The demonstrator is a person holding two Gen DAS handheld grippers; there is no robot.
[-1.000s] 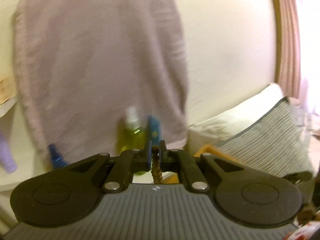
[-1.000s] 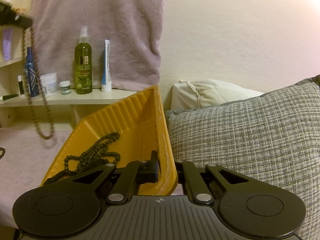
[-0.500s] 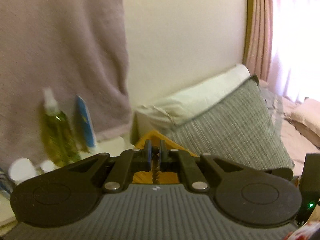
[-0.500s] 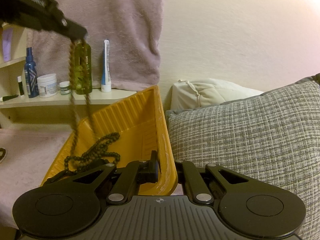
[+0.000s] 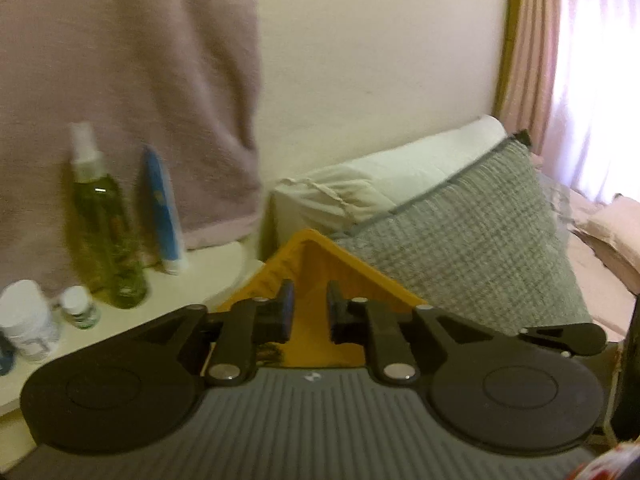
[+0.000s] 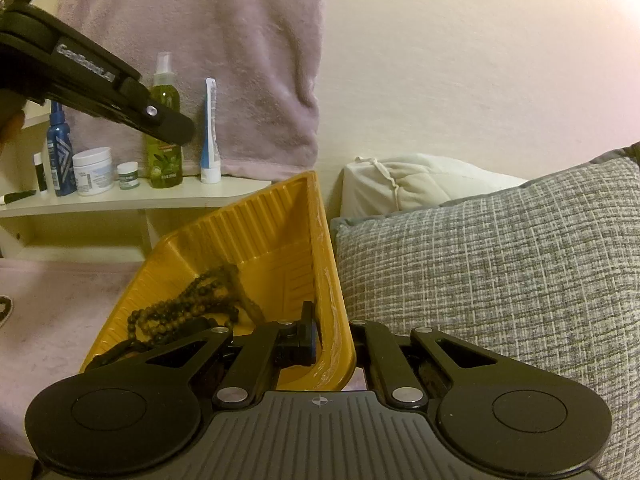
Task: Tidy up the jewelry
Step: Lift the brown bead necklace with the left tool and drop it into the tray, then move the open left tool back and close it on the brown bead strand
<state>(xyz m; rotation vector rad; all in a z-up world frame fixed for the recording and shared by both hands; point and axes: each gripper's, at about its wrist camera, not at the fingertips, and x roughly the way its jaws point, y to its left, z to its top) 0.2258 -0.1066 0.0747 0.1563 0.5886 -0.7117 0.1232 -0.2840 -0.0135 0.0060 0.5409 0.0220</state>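
Bedside shelf [image 6: 132, 200], pillows, yellow tray [image 6: 276, 216].
Our left claw [image 5: 308, 312] has just parted, empty; our right claw [image 6: 334, 344] clamps the tray rim, beads [image 6: 188, 304] inside.

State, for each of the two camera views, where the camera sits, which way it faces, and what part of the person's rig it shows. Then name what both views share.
Left wrist: sits on the left gripper, facing forward and down over the yellow tray toward the shelf and wall; its jaws, just opening, hold nothing.
Right wrist: sits on the right gripper, facing along the tray, jaws shut on its rim; beaded necklaces lie inside, and the left gripper shows upper left.
Shared: tray, green spray bottle, grey cushion, hanging towel.
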